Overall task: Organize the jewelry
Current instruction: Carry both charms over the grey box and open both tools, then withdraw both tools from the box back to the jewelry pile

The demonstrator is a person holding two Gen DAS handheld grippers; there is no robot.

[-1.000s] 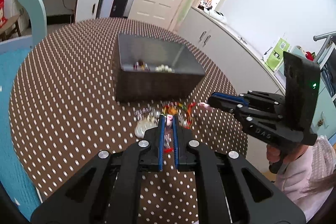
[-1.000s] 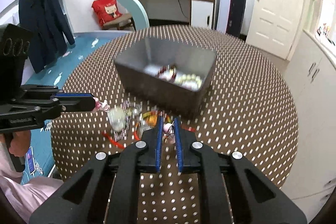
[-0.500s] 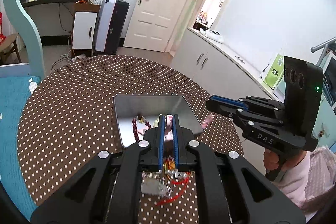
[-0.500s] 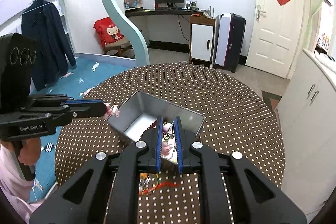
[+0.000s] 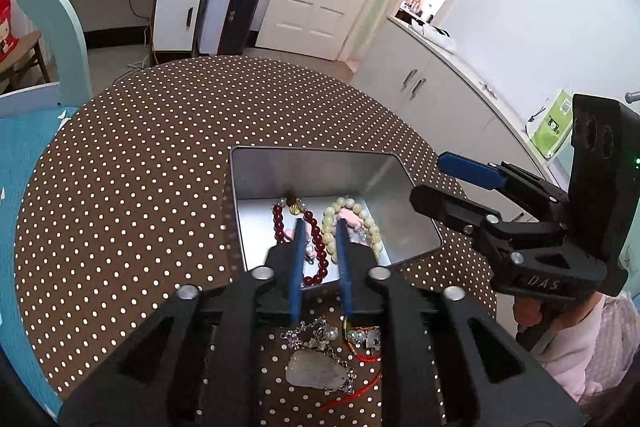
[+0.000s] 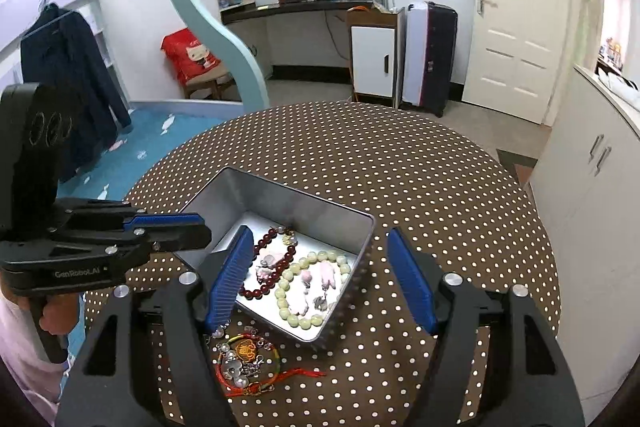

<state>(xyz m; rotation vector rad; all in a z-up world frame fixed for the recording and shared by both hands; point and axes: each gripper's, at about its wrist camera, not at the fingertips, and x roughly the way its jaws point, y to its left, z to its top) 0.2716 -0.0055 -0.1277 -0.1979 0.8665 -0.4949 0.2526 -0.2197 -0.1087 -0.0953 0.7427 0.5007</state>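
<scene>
Jewelry – partly hidden, perhaps tangled – lies just beside tin.

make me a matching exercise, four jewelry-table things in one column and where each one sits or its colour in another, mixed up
Things:
1. dark red bead bracelet
2. pale cream bead bracelet
3. red cord bracelet
4. metal tin

Descriptions:
A. lies on the dotted tablecloth, outside the tin, on its near side
B. silver, open-topped, holds beads
C. inside the tin, on the side towards the left gripper
D. inside the tin, on the side away from the left gripper

Pairs: 1-C, 2-D, 3-A, 4-B
</scene>
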